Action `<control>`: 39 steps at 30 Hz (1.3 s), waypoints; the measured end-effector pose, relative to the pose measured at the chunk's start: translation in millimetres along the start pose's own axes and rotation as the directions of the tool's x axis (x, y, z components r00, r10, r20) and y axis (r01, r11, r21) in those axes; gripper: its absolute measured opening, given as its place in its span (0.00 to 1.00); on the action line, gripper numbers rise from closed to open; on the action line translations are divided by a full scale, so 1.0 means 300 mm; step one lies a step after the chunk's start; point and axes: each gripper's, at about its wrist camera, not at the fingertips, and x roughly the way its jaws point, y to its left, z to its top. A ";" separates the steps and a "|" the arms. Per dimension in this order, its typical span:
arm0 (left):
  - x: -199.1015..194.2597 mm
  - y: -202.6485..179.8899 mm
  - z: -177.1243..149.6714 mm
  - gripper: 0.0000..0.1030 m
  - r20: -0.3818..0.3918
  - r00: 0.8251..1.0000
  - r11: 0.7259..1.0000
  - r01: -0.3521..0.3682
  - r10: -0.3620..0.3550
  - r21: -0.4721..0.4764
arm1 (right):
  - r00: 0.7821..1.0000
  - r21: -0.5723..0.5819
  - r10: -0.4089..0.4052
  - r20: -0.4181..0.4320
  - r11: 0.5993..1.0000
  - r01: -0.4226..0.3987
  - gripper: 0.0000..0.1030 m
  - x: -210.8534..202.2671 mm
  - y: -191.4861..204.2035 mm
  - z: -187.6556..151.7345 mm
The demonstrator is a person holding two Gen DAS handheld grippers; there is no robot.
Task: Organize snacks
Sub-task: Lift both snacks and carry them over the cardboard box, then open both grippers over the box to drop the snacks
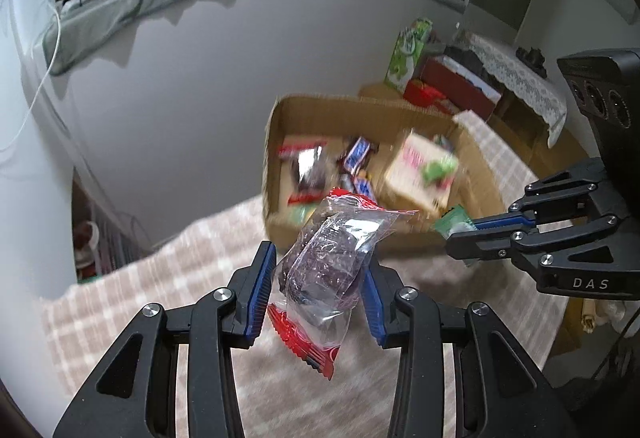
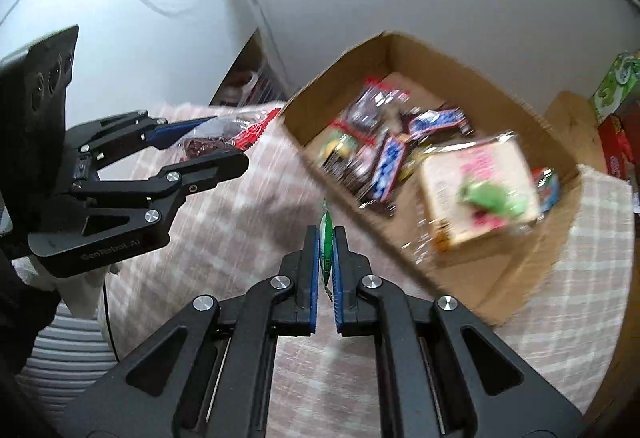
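Here, low in the left wrist frame, the left gripper (image 1: 318, 280) is clenched on a crinkly clear snack packet (image 1: 332, 262) with red serrated ends and a dark filling, pinched between its blue ribbed pads. Only the right wrist view shows the right gripper (image 2: 326, 254) squeezing a thin green packet (image 2: 326, 238) edge-on at lower centre. At right of centre in both frames, an open cardboard box (image 1: 280, 142) of blurred glossy wrappers sits on a pale checked cloth (image 1: 140, 278).
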 end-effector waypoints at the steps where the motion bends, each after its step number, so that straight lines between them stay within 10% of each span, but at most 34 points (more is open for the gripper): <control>1: 0.009 -0.007 0.015 0.38 0.004 1.000 1.000 0.002 -0.002 -0.003 | 1.000 0.009 -0.007 0.012 1.000 0.006 0.06 -0.019 -0.021 0.008; 21: 0.121 -0.134 0.163 0.39 0.000 1.000 1.000 -0.010 0.010 -0.009 | 0.993 0.064 -0.107 0.048 0.993 0.104 0.06 -0.070 -0.223 0.041; 27: 0.109 -0.141 0.177 0.52 0.007 0.999 0.999 -0.039 0.039 -0.024 | 0.987 0.056 -0.148 0.067 0.988 0.144 0.45 -0.099 -0.227 0.039; 39: 0.021 -0.189 0.177 0.52 0.044 0.997 0.998 -0.058 0.058 -0.020 | 0.981 0.058 -0.157 0.113 0.987 0.151 0.45 -0.191 -0.205 0.001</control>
